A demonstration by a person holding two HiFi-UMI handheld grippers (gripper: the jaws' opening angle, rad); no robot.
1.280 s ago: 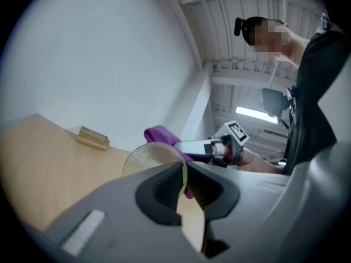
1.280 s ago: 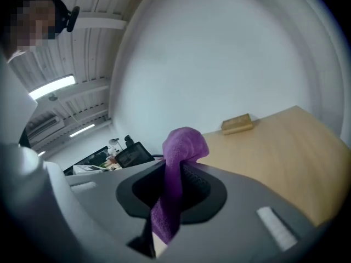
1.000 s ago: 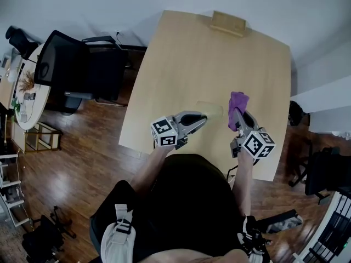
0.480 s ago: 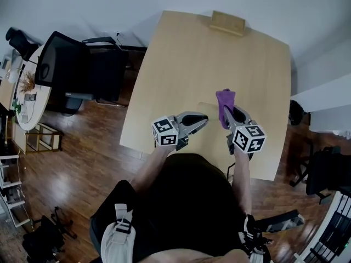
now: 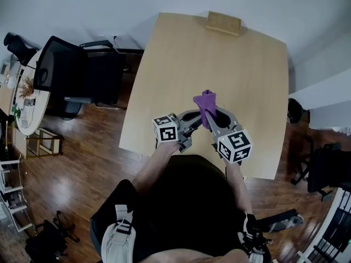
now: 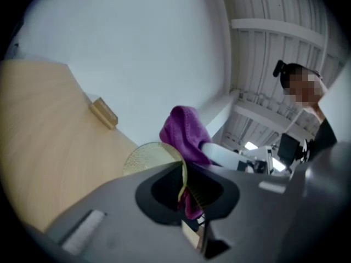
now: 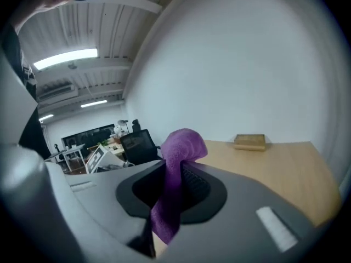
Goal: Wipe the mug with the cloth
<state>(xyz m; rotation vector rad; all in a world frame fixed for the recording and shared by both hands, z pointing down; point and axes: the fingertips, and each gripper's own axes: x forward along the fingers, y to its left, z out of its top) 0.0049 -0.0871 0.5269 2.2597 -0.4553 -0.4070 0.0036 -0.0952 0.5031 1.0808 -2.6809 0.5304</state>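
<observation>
The left gripper pinches the thin rim of a dimpled, translucent yellow mug; the right gripper clamps a nubby purple cloth

Mug: only a rounded yellowish part shows above the left hand-held gripper in its own view; the rest sits behind the gripper body. Head view: mug lost behind the cloth and both hand-held grippers. Cloth's lower end vanishes inside the right hand-held gripper. Bench: near edge partly covered by the person's body. Small wooden piece at far edge: too small to identify.
</observation>
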